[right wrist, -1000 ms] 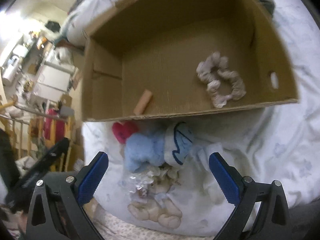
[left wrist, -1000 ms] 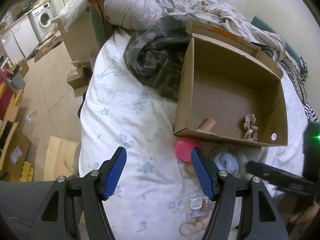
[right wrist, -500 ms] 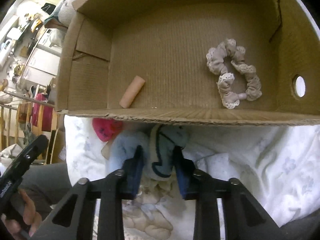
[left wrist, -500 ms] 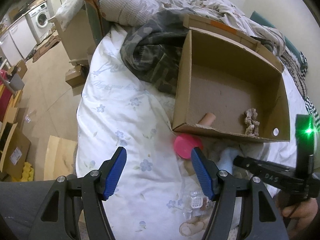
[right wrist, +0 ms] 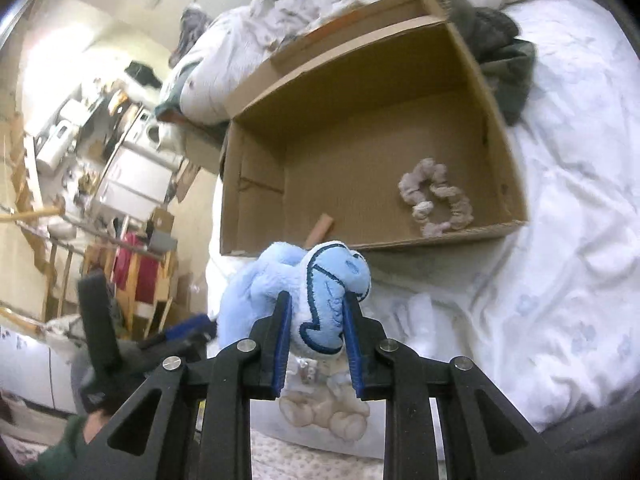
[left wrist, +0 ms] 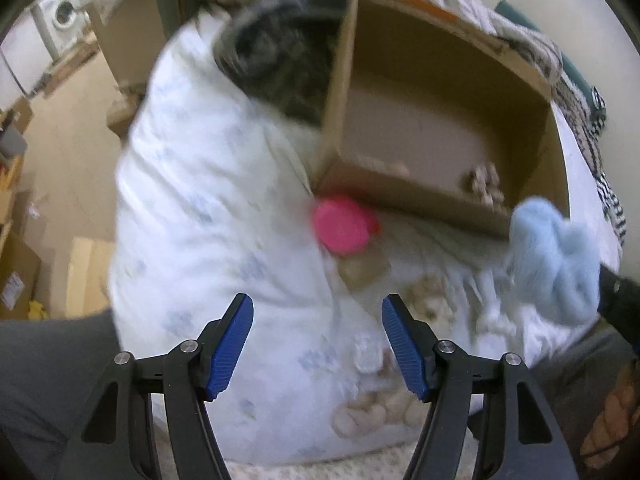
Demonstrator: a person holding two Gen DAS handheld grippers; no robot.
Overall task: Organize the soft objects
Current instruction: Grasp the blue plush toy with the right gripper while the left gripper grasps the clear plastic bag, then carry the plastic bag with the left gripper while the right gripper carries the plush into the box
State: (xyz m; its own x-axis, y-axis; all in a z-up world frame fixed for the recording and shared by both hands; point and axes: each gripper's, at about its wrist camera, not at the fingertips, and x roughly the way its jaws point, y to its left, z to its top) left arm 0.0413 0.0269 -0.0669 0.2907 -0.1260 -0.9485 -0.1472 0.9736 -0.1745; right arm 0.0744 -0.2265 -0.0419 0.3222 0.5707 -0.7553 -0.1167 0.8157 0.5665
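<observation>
Two tools work over a bed covered in a white, blue-flowered duvet. An open cardboard box sits on it toward the far edge, beside a heap of dark clothing. Inside the box lie a grey-beige scrunchie near its right wall and a small tan cylinder against the near wall.

The right tool is clamped tight on a pale blue plush toy, held up off the duvet just in front of the box's near wall. The toy is fuzzy, with a navy-outlined embroidered panel squeezed between the blue pads.

The left tool hovers wide open over the duvet near the bed's front edge, gripping nothing. Its blurred view shows what the other misses: a pink round object touching the box's near left corner. The right view alone shows a beige teddy bear lying below the lifted toy.
</observation>
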